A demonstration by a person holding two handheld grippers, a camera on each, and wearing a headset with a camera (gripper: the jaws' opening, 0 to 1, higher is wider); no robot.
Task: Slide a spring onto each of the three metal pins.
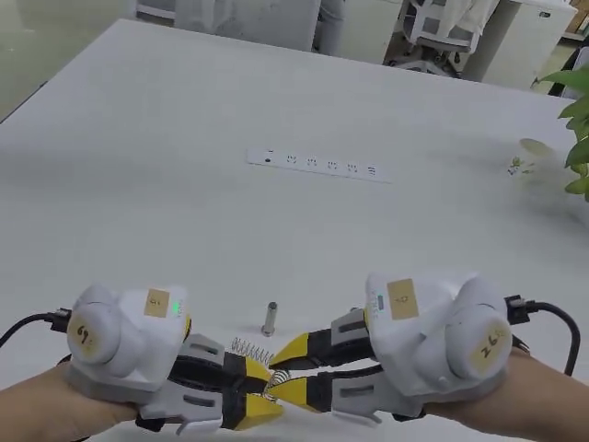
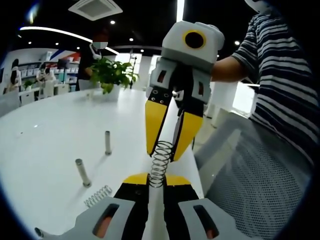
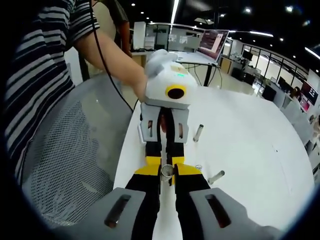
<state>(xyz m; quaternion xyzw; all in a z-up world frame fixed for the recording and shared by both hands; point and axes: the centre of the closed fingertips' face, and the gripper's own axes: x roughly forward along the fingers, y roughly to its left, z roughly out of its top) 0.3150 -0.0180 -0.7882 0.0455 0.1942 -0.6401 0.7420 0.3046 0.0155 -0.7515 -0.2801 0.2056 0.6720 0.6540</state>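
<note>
Two grippers meet tip to tip at the counter's (image 1: 184,138) near edge, sharing one spring (image 2: 160,162): the left gripper (image 2: 156,181) has its jaws closed on one end, the right gripper (image 3: 167,175) pinches the other, likely a handover to re-aim it. A spare spring (image 2: 97,196) lies just beyond, then a bare upright pin (image 1: 270,319); the power strip (image 1: 317,164) lies far off.

Tally by kind
Two springs (image 2: 160,164) (image 2: 97,196), three pins (image 2: 107,142) (image 2: 82,172) (image 2: 37,231), two grippers (image 2: 156,182) (image 2: 165,154), one power strip (image 1: 317,166), one plant (image 2: 112,75).
</note>
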